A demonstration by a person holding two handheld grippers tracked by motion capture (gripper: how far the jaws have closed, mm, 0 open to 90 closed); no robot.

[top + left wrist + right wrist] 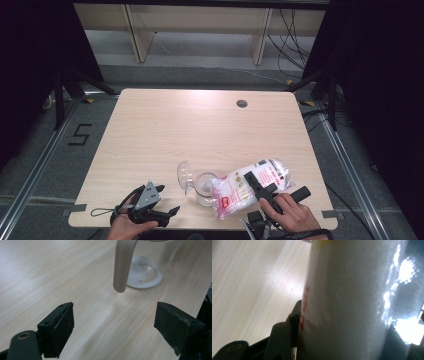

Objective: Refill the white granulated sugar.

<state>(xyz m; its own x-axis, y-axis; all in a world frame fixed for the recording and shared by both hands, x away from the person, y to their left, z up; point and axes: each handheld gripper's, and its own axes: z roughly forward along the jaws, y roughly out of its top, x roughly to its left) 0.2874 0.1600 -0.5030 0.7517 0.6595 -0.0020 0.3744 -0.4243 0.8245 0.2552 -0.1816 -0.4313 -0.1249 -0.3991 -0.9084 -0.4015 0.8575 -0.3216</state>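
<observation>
A clear bag of white granules [250,186] with red print is tilted, its lower end over the mouth of a clear glass jar [205,189]. My right gripper [276,187] is shut on the bag [352,302] across its width, one jaw pressed to its left side. The jar's clear lid [185,175] stands flipped open to the left. A thin layer of white granules covers the jar's bottom [145,278], and a beige handle [123,265] hangs down its side. My left gripper [117,327] stands open just short of that handle, near the front left edge [167,200], holding nothing.
The light wooden table [200,130] has a round cable hole [242,103] at its far right. Its front edge [100,220] lies just under both hands. Black curtains and stand legs flank the table.
</observation>
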